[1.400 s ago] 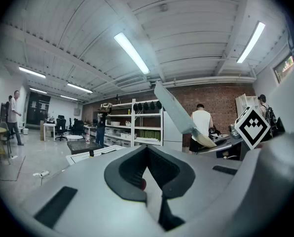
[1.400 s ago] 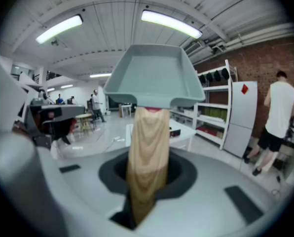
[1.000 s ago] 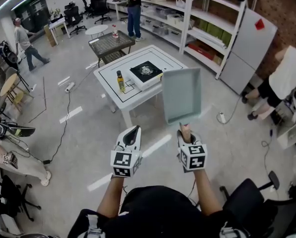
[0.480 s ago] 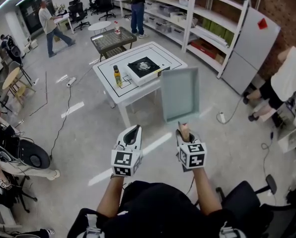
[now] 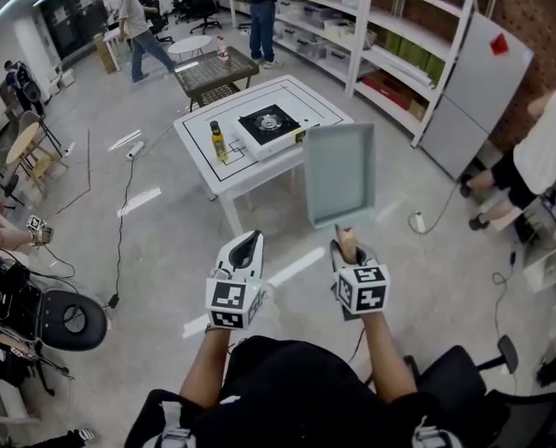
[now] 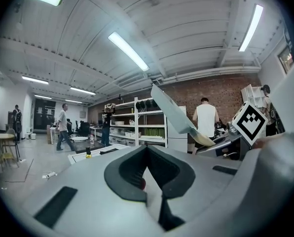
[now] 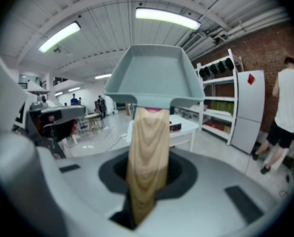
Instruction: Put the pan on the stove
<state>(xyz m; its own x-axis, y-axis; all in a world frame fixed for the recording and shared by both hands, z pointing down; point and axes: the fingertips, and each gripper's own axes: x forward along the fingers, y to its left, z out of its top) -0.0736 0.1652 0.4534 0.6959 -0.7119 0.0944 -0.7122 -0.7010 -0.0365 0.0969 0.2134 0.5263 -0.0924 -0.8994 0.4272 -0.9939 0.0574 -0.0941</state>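
Note:
A pale green rectangular pan (image 5: 340,174) with a wooden handle (image 7: 147,152) is held up in the air, and my right gripper (image 5: 346,244) is shut on that handle. In the right gripper view the pan (image 7: 152,78) stands tilted upward just beyond the jaws. To its left, my left gripper (image 5: 249,243) is shut with nothing in it. A black stove (image 5: 271,127) on a white base sits on the white table (image 5: 203,138) ahead, some way beyond both grippers. The left gripper view shows the pan (image 6: 171,113) from the side.
A yellow bottle (image 5: 218,142) stands on the table left of the stove. Behind it is a wire-top table (image 5: 213,77). Shelves (image 5: 390,45) and a grey cabinet (image 5: 469,87) line the right, where a person (image 5: 539,152) bends over. An office chair (image 5: 68,320) stands at the left.
Both grippers and the pan keep nearly the same place in view. A walking person at the far back left has moved rightward, and the chair at the left has come further into view.

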